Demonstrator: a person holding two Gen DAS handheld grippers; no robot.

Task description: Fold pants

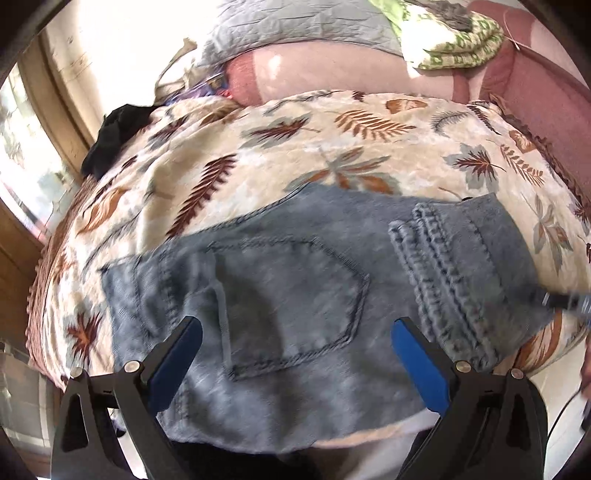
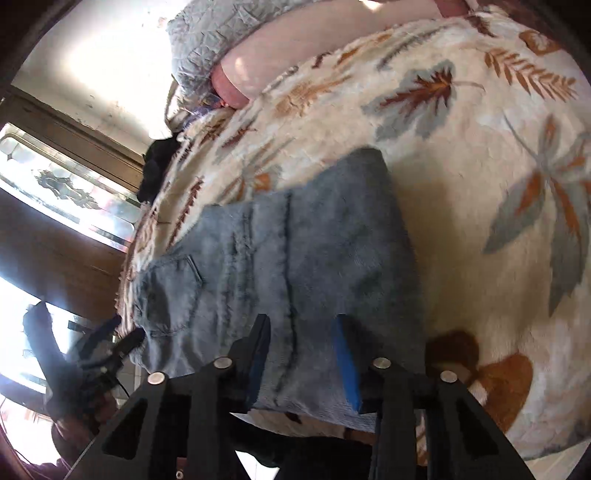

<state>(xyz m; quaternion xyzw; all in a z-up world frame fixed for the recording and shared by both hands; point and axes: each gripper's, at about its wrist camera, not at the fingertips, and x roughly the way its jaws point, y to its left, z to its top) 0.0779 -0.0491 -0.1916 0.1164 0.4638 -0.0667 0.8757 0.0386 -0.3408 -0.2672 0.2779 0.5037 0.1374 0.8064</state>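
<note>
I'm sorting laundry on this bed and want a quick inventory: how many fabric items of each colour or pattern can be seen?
Blue denim pants: 1
Leaf-print bedspread: 1
Black garment: 1
Grey quilted blanket: 1
Green-and-white folded cloth: 1
Pink cushion: 1
Total: 6

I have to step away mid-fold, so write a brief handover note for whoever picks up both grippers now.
Left gripper: open, above the back pocket, holding nothing.
Right gripper: jaws apart over the near edge of the jeans; no grip visible.
Jeans lie folded into a compact stack on the leaf-print blanket, hems on top.
Left: check whether another fold or only smoothing is needed.
</note>
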